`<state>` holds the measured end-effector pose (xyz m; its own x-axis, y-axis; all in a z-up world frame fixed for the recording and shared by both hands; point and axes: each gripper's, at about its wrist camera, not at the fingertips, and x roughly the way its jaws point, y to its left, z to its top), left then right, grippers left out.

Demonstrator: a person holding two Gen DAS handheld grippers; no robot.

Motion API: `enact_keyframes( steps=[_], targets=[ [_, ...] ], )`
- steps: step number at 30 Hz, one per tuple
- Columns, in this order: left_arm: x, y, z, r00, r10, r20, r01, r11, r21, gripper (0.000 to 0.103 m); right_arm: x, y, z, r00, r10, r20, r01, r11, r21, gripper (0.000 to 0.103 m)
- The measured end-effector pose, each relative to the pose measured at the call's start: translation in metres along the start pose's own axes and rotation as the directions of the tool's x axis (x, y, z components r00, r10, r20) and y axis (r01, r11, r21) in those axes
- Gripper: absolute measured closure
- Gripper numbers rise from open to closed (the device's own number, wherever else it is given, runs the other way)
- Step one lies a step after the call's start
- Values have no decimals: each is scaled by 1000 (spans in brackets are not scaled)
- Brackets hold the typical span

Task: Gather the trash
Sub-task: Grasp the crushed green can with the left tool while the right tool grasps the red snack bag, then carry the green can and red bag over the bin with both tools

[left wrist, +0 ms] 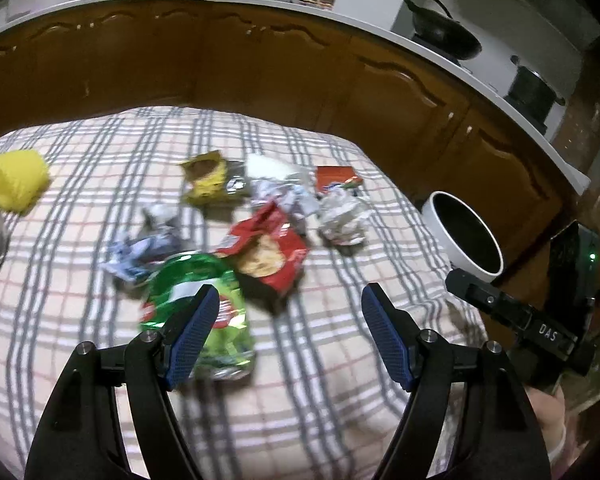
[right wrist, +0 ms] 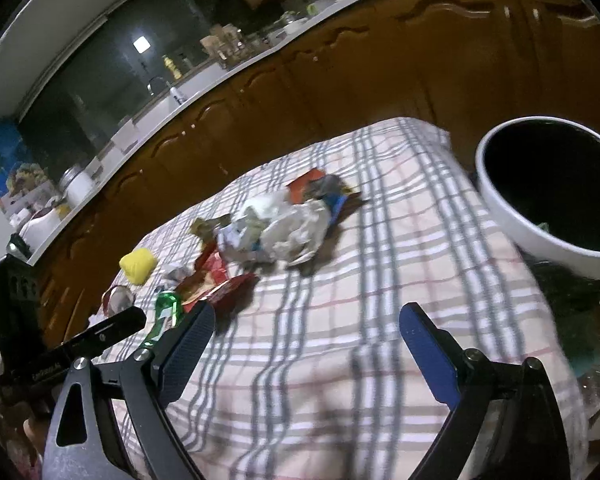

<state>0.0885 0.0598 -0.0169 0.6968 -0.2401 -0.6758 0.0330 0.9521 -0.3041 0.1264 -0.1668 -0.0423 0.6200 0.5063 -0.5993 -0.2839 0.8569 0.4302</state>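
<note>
Trash lies scattered on a plaid tablecloth point(left wrist: 308, 360). A green snack bag point(left wrist: 204, 280) sits just ahead of my left gripper point(left wrist: 288, 300), which hangs open above the cloth with nothing between its blue pads. Behind the green bag are a red chip bag point(left wrist: 268, 252), a yellow wrapper point(left wrist: 206, 178), crumpled white paper point(left wrist: 342, 218) and a bluish crumpled sheet point(left wrist: 148, 246). My right gripper point(right wrist: 306, 320) is also open and empty over bare cloth point(right wrist: 340, 340). A crumpled white paper wad point(right wrist: 284, 228) lies ahead of it. A white bin point(right wrist: 548, 196) with a dark inside stands at the right.
A yellow ball-like lump point(left wrist: 16, 180) rests at the table's far left. The white bin point(left wrist: 466, 236) stands off the table's right edge. Brown cabinets point(left wrist: 260, 64) with a white counter run behind, holding a black pan point(left wrist: 444, 32) and pot point(left wrist: 534, 88). A hand point(left wrist: 548, 424) grips the right tool.
</note>
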Motion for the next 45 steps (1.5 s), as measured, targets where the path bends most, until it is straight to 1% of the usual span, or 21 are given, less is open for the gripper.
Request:
enact_keyframes(
  steps=[7, 11, 13, 15, 18, 22, 27, 28, 31, 32, 33, 34, 36, 37, 39, 42, 45],
  targets=[
    [-16, 33, -5, 1000, 30, 9, -29, 998, -51, 28, 22, 26, -5, 997, 62, -50, -63, 998, -21, 8],
    [-17, 55, -5, 999, 36, 0, -36, 995, -90, 28, 34, 34, -5, 992, 106, -74, -106, 994, 8, 10],
    [-15, 63, -6, 999, 36, -7, -37, 994, -104, 28, 41, 36, -5, 989, 122, -88, -120, 992, 29, 17],
    [-11, 72, -5, 999, 27, -22, -29, 992, -121, 28, 52, 37, -3, 982, 152, -115, -146, 987, 60, 31],
    [0, 81, -5, 998, 7, -55, -15, 991, -136, 28, 66, 38, -2, 974, 176, -144, -164, 982, 95, 43],
    [16, 89, -6, 996, -2, -94, -11, 990, -143, 28, 87, 38, 0, 961, 215, -174, -189, 970, 154, 46],
    [32, 90, -5, 991, -34, -129, 15, 989, -145, 28, 112, 31, 3, 946, 256, -199, -208, 950, 235, 55],
    [35, 89, -5, 990, -39, -136, 20, 990, -138, 30, 115, 30, 3, 944, 263, -202, -212, 947, 243, 56],
    [42, 81, -6, 986, -56, -156, 38, 993, -116, 30, 123, 30, 4, 937, 277, -215, -220, 942, 254, 71],
    [45, 77, -7, 985, -62, -163, 45, 994, -104, 32, 123, 30, 4, 936, 278, -216, -222, 943, 249, 82],
    [47, 72, -7, 983, -68, -169, 53, 995, -89, 41, 122, 31, 3, 938, 274, -212, -222, 945, 241, 88],
    [48, 68, -8, 982, -74, -174, 61, 995, -79, 53, 119, 31, 3, 941, 270, -204, -222, 947, 233, 90],
    [50, 58, -10, 978, -96, -186, 86, 994, -64, 66, 111, 31, 2, 948, 258, -189, -218, 953, 208, 95],
    [49, 53, -11, 978, -95, -183, 87, 995, -53, 72, 105, 31, 2, 952, 251, -177, -215, 957, 196, 96],
    [47, 45, -11, 978, -108, -179, 103, 994, -37, 79, 93, 26, 2, 956, 246, -158, -216, 959, 184, 98],
    [42, 31, -11, 982, -97, -164, 98, 995, -3, 87, 72, 17, 2, 968, 218, -123, -197, 967, 161, 99],
    [39, 17, -9, 982, -109, -154, 113, 994, 15, 89, 47, 5, 2, 979, 187, -82, -174, 974, 145, 99]
  ],
)
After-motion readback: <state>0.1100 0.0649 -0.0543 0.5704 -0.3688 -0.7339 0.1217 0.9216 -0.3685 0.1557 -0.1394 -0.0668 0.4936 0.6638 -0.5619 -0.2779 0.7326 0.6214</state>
